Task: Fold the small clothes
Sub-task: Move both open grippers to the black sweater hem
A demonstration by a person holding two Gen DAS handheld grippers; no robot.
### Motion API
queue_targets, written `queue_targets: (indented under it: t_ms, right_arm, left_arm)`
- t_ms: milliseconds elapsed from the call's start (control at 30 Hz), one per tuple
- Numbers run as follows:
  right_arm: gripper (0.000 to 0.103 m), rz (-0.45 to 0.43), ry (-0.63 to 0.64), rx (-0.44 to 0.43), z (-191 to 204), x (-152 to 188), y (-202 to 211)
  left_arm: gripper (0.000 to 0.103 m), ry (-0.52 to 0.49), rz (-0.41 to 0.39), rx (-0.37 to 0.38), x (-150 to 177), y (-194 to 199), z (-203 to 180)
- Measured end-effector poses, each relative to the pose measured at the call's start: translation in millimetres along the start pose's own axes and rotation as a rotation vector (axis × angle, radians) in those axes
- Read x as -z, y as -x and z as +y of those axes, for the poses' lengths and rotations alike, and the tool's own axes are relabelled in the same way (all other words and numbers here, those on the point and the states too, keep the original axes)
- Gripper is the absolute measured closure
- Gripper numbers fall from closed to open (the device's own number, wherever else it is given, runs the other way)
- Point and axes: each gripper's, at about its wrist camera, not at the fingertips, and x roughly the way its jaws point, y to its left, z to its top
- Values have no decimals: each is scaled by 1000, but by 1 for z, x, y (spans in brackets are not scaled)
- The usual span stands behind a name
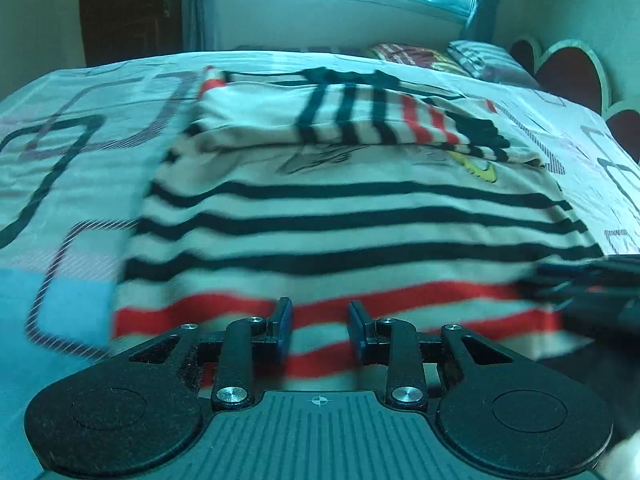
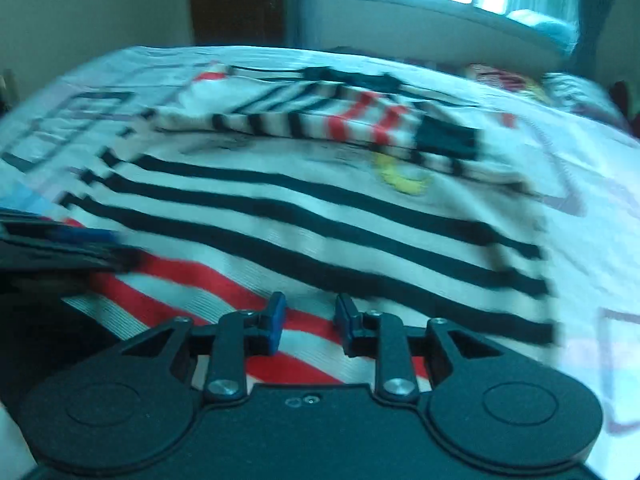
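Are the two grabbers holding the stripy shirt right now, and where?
No. Both the left gripper and the right gripper have a gap between their fingers with nothing in it. The striped shirt lies on the bed.

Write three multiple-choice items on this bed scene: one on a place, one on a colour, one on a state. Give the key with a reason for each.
1. Where does the striped knit garment lie?
A. on the patterned bedsheet
B. on a wooden chair
C. in a basket

2. What colour are the stripes along the hem nearest the cameras?
A. green
B. red
C. yellow

3. How does the striped sleeve lie?
A. hanging off the bed
B. stretched out sideways
C. folded across the chest

Key: 1 A, the sheet shows all around the garment. 2 B, red bands run by the left gripper and right gripper, both open with nothing pinched. 3 C, the sleeve crosses the garment's upper part.
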Motion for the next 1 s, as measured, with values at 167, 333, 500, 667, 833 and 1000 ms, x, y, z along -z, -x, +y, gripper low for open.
queue_targets:
  t_ms: [167,333,500,667,833,1000]
  right_arm:
    - [78,0,-63,86,-34,21,19]
    - [78,9,-85,141,-29,29,26]
    - [74,-21,-109,69,-3,28,45]
    - [71,-28,-74,-5,31,27,51]
    - [67,13,-57,21,32,46,43]
    - [58,10,-73,89,17,57,53]
  left_arm:
    - [72,10,1,-3,16,17,24]
    - [72,-4,-4,-14,20,24,23]
    - [72,-24,-19,-18,19,39,9]
    - [71,-31,1,9,29,45,1]
    - [72,-60,-1,-8,48,45,10]
    - [72,-28,7,-14,50,53,19]
